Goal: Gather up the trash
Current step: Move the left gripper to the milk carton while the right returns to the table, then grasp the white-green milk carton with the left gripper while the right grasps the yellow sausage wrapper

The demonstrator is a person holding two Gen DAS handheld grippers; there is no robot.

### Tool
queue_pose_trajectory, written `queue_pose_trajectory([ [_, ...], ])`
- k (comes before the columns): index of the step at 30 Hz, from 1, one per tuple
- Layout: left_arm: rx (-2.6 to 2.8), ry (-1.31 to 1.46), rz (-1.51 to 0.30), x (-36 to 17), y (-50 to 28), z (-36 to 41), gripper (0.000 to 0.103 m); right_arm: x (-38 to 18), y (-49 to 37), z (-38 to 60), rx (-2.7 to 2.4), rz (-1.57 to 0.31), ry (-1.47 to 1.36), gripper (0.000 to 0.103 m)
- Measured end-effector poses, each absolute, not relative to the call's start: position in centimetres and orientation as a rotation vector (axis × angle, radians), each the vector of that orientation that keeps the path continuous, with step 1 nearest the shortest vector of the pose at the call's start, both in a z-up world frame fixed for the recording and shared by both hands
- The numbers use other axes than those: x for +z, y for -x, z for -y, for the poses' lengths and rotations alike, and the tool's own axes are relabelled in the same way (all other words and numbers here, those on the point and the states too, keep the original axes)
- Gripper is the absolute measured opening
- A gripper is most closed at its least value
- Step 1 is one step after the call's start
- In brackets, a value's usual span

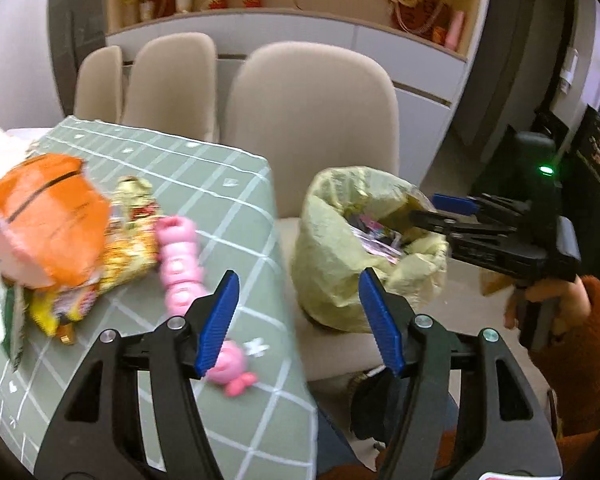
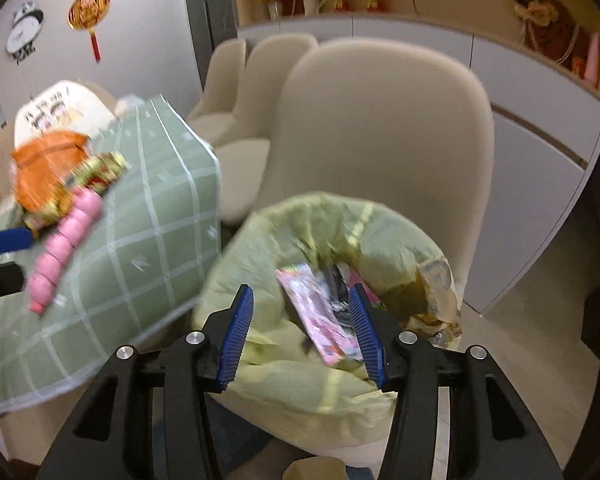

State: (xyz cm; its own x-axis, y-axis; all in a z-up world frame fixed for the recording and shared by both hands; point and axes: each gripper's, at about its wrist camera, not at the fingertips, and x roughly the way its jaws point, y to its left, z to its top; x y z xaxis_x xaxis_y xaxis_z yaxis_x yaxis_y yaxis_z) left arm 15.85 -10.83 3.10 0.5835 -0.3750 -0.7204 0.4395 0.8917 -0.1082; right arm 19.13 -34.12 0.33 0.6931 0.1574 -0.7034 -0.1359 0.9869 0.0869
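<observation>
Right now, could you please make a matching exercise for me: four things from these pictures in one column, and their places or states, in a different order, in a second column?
Things:
1. pink wrapper
2. pink caterpillar toy
3. yellow-green trash bag
4. right gripper

Places or states:
A. stands on the seat of a beige chair
B. open, above the bag, holding nothing
C. lies inside the bag
D. lies on the green checked tablecloth, beside snack packets

Pairs: 1-C, 2-D, 3-A, 4-B
</observation>
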Motion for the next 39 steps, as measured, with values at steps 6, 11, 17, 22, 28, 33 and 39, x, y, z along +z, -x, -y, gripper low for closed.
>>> queue_pose_trajectory([
  [6, -0.359, -0.01, -0.754, 4.1, -15.2, 4.2, 0.059, 3.5, -17.3, 30.4, 0.214, -0.721, -0.034, 0.052],
  [11, -0.316, 0.013, -0.74, 4.0, -14.5, 0.0, 0.059, 4.6, -17.3, 25.3, 0.275, -0.695, -0.019, 0.053],
  [17, -0.257, 0.093, -0.712, 4.4, -15.2, -6.2, 0.059, 5.0, -17.5, 19.0, 0.361, -0.689, 0.03, 0.058],
  [22, -0.067, 0.239, -0.677, 5.3, -17.9, -14.5, 0.059, 4.8, -17.6, 14.8, 0.415, -0.701, 0.04, 0.058],
  [28, -0.033, 0.438, -0.77, 3.0, -20.4, -20.5, 0.059, 3.9, -17.3, 12.4, 0.408, -0.704, 0.088, 0.058],
  [33, -0.093, 0.439, -0.817, 1.0, -21.3, -19.5, 0.059, 3.1, -17.3, 12.9, 0.411, -0.711, 0.059, 0.059],
  [39, -0.047, 0.461, -0.842, -0.3, -23.5, -18.3, 0.06, 3.1, -17.8, 13.3, 0.362, -0.71, 0.068, 0.058],
])
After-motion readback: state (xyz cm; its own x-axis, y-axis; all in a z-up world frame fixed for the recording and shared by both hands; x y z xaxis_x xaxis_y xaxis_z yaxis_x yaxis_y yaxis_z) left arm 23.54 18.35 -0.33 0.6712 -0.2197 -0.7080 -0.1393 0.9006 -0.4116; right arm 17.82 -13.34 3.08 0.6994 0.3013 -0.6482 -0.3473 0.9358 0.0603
